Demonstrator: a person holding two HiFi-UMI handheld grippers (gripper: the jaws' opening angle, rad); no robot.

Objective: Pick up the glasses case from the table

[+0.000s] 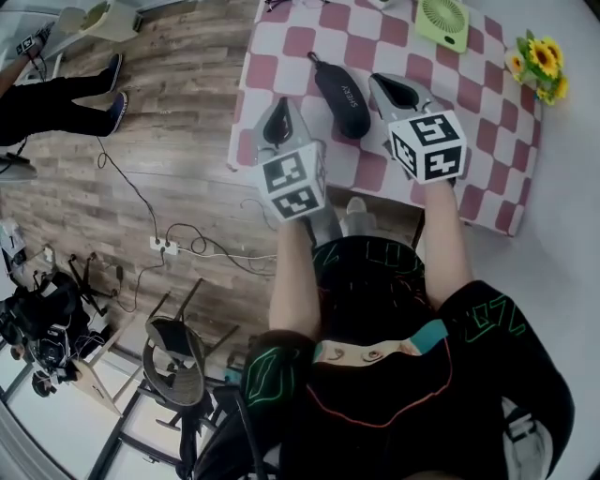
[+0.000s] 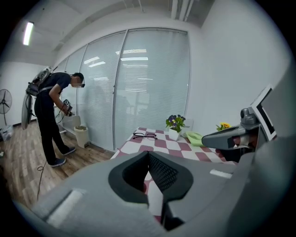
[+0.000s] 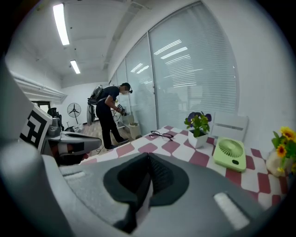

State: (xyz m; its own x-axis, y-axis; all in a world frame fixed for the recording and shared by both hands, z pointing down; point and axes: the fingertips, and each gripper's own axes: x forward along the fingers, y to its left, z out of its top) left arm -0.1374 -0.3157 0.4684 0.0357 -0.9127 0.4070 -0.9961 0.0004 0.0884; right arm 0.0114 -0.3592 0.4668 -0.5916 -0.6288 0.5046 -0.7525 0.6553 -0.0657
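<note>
The black glasses case [image 1: 342, 94] lies on the red-and-white checked tablecloth [image 1: 487, 112], near the table's front edge. My left gripper [image 1: 278, 111] hovers just left of the case, over the table's left edge, with its jaws together and nothing between them. My right gripper [image 1: 382, 82] is just right of the case, also shut and empty. In the left gripper view the left gripper [image 2: 149, 155] has its pads meeting; the right gripper [image 3: 149, 157] looks the same in its own view. Both gripper bodies hide the case in those views.
On the table stand a green fan [image 1: 442, 21], sunflowers [image 1: 539, 61], a potted plant [image 3: 199, 125] and a pair of eyeglasses [image 3: 162, 134]. A person [image 2: 53, 115] stands by the window. Cables and a power strip [image 1: 164, 246] lie on the wooden floor, near a chair [image 1: 173, 352].
</note>
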